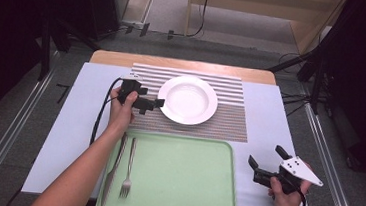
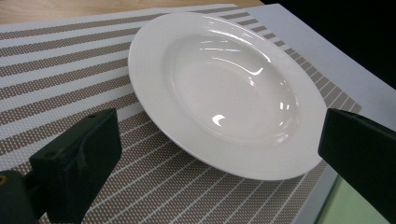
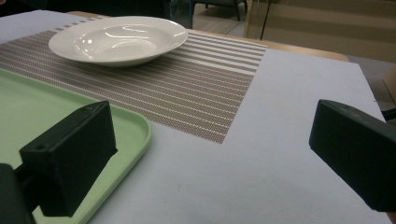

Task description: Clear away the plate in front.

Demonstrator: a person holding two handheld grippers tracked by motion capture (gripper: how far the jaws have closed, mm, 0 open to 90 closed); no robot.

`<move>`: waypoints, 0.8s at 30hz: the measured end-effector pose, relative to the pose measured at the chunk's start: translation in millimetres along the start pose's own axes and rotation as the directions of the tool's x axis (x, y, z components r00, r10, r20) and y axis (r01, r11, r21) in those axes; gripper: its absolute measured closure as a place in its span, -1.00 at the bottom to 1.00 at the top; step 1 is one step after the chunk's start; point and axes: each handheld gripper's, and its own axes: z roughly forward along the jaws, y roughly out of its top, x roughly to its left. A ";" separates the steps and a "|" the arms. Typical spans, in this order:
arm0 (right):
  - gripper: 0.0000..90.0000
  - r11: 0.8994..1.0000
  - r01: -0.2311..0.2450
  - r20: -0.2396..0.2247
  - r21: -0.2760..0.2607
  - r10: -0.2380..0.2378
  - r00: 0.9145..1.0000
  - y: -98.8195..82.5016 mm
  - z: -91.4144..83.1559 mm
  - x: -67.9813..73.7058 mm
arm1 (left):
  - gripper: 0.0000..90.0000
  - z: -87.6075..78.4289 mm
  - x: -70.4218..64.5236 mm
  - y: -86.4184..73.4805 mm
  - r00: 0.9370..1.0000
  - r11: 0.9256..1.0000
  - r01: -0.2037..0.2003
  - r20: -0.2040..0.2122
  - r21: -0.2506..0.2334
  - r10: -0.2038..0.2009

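A white deep plate rests on a brown-and-white striped placemat at the table's middle back. My left gripper is at the plate's left rim, open. In the left gripper view the plate lies just ahead, and its near rim sits between the wide-apart jaws of that gripper; nothing is gripped. My right gripper hovers open over the white table cover, right of the green tray. The right gripper view shows its own gripper with nothing between its jaws.
A knife and a fork lie side by side at the tray's left end. The tray's corner is near the right gripper's left jaw. Bare white cover lies right of the placemat. Floor rails and stands flank the table.
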 end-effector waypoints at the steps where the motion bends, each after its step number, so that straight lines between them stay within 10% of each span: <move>1: -1.00 1.000 0.000 -0.001 0.000 0.000 1.000 0.0 0.0 -0.1 | -1.00 1.3 1.5 0.6 1.000 1.000 0.007 -0.012 -0.003 -0.008; 24: -1.00 1.000 0.002 -0.008 -0.001 -0.002 1.000 -0.7 0.2 -0.2 | -1.00 51.4 10.5 4.0 0.996 0.990 0.085 -0.004 0.114 -0.086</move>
